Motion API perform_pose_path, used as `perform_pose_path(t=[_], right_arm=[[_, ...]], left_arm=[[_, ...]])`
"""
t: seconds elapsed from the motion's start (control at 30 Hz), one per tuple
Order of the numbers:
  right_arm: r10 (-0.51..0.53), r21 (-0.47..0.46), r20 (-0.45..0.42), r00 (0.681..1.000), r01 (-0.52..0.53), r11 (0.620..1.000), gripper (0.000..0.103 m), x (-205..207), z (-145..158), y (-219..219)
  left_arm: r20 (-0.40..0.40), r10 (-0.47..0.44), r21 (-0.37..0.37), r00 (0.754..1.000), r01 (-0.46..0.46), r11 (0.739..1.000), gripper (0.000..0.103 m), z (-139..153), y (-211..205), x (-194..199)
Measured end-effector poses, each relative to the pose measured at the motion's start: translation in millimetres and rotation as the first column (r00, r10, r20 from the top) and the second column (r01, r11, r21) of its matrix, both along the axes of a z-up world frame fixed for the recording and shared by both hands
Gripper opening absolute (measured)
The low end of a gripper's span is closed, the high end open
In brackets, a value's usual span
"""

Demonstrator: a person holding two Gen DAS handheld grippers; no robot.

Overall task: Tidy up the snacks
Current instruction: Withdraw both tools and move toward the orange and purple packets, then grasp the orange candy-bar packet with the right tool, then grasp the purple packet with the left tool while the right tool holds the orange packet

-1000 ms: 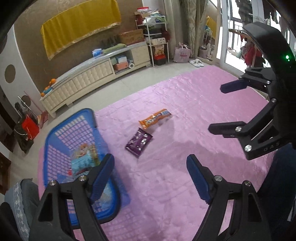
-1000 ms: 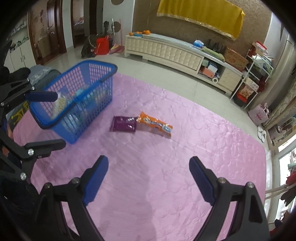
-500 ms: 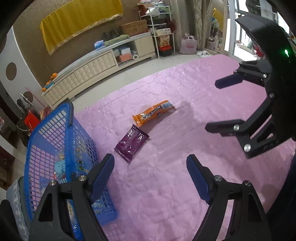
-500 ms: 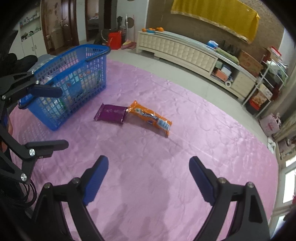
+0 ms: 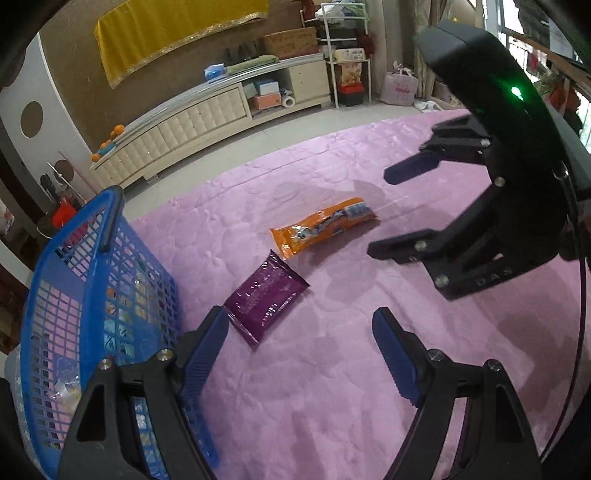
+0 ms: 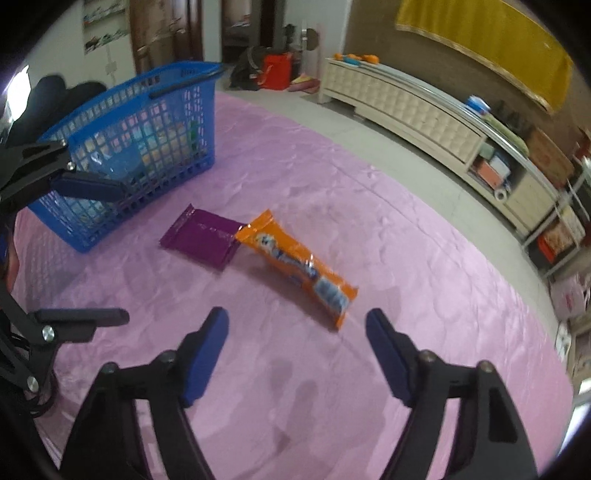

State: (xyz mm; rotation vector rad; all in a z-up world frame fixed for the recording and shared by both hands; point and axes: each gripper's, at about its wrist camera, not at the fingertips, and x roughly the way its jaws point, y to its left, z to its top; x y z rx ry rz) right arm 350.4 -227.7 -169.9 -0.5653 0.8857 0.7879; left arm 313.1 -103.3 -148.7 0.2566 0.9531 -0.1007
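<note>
Both claws hang empty: left claw spread, right claw narrowing over the orange pack. It touches the purple pack on the mat beside the basket; light, crinkly, slippery, so I'd pinch mid-body.

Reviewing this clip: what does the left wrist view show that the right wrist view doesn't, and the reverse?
Only the left wrist view: the white metal shelf rack and the green light on the right gripper.
Only the right wrist view: the dark wooden doors behind the blue basket, and the right gripper's closing jaws with nothing between them.
Both: the basket, the purple packet, the orange packet, the pink mat, the cream cabinet, the yellow cloth and the open, empty left gripper.
</note>
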Motion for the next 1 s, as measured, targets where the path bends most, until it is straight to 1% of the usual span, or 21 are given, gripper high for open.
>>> perform_pose_path(t=[0.07,0.1,0.2,0.27,0.3,0.33,0.4,0.47,0.5,0.53,0.57,0.6,0.7,0.83,0.9,0.93,1.0], right_arm=[[0.005,-0.028,0.021,1.0,-0.004,1.0,0.075,8,-4,6],[-0.001,-0.023,0.016,1.0,0.001,1.0,0.075,15,-6,9],[0.017,0.007,-0.025,1.0,-0.016,1.0,0.074,27,-10,12],[0.054,-0.018,-0.031,0.998,-0.055,0.998,0.074,33,-17,19],[0.061,-0.026,-0.028,0.998,-0.062,0.998,0.068,34,-20,21],[0.067,-0.03,-0.034,0.997,-0.068,0.997,0.059,37,-23,24],[0.068,-0.027,-0.06,0.996,-0.07,0.997,0.054,42,-29,28],[0.077,-0.025,-0.068,0.995,-0.078,0.997,0.051,42,-33,30],[0.082,-0.02,-0.079,0.993,-0.084,0.996,0.042,40,-35,30],[0.08,-0.017,-0.09,0.993,-0.082,0.997,0.03,39,-36,29],[0.072,-0.003,-0.101,0.992,-0.073,0.997,0.025,36,-36,26],[0.061,-0.004,-0.099,0.993,-0.062,0.998,0.024,33,-35,24],[0.012,0.008,-0.096,0.995,-0.011,1.0,0.023,20,-31,12],[-0.112,0.085,-0.108,0.988,0.122,0.989,0.023,0,-14,-7],[-0.204,0.1,-0.116,0.972,0.216,0.971,0.023,-14,-6,-19],[-0.275,0.101,-0.121,0.954,0.287,0.952,0.023,-23,-3,-27],[-0.329,0.127,-0.137,0.934,0.346,0.93,0.023,-35,-2,-34]], left_arm=[[0.01,-0.009,0.029,1.0,0.008,1.0,0.078,-2,0,2],[0.022,-0.014,0.035,1.0,0.013,0.999,0.078,-2,1,2],[0.017,-0.018,0.024,1.0,0.018,1.0,0.078,-3,5,5],[0.014,-0.018,0.02,1.0,0.018,1.0,0.078,-4,7,6],[0.013,-0.017,0.018,1.0,0.017,1.0,0.078,-5,9,6],[0.013,-0.015,0.017,1.0,0.015,1.0,0.078,-5,10,7],[0.007,-0.012,0.014,1.0,0.011,1.0,0.078,-8,12,12],[0.002,-0.004,0.016,1.0,0.004,1.0,0.078,-8,12,13],[-0.002,-0.005,0.015,1.0,0.005,1.0,0.078,-9,12,13],[-0.002,-0.008,0.014,1.0,0.008,1.0,0.078,-9,12,12],[-0.001,-0.01,0.018,1.0,0.01,1.0,0.078,-9,11,12],[0.001,-0.009,0.026,1.0,0.009,1.0,0.078,-9,11,11],[-0.005,0.001,0.014,1.0,-0.001,1.0,0.078,-8,11,11],[-0.02,0.018,-0.008,1.0,-0.018,1.0,0.078,-6,9,14],[-0.035,0.036,-0.011,0.999,-0.036,0.999,0.078,-7,6,16],[-0.04,0.048,-0.016,0.998,-0.048,0.999,0.078,-6,5,16],[-0.058,0.054,-0.035,0.997,-0.056,0.998,0.078,-6,1,18]])
